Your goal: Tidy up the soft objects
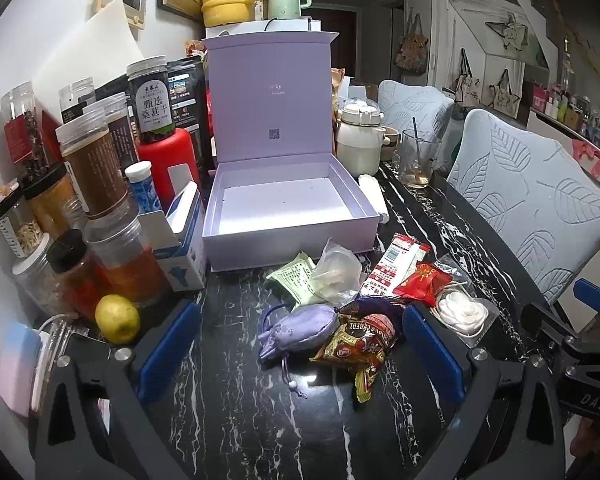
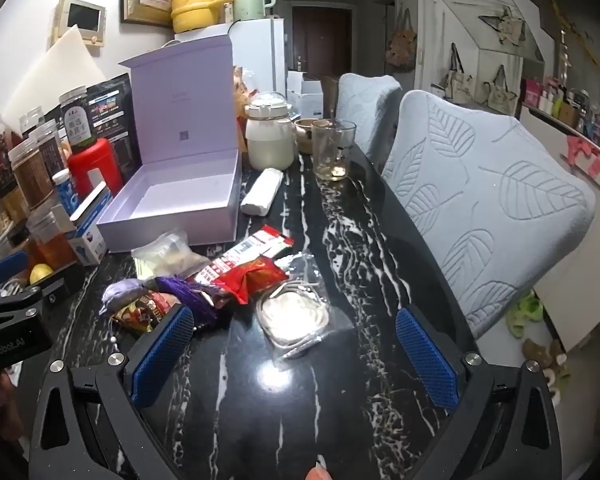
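An open lilac gift box (image 1: 288, 236) (image 2: 204, 216) with its lid up stands empty on the black marble table (image 1: 236, 408). In front of it lies a heap of soft things: a lilac drawstring pouch (image 1: 300, 330) (image 2: 120, 292), a red-brown snack packet (image 1: 356, 344) (image 2: 144, 310), a red pouch (image 1: 422, 284) (image 2: 260, 276), a clear bag (image 1: 338, 274) (image 2: 168, 254), a green sachet (image 1: 294, 282) and a white item in clear wrap (image 1: 462, 312) (image 2: 294, 314). My left gripper (image 1: 300, 356) is open around the lilac pouch and snack packet, not touching them. My right gripper (image 2: 296, 354) is open just before the white item.
Jars, bottles and a red canister (image 1: 168, 164) crowd the left side, with a lemon (image 1: 117, 323). A white jug (image 1: 358, 140), a glass with a spoon (image 1: 418, 158) and a rolled white cloth (image 2: 262, 192) stand behind. Two leaf-patterned chairs (image 2: 488, 192) line the right edge.
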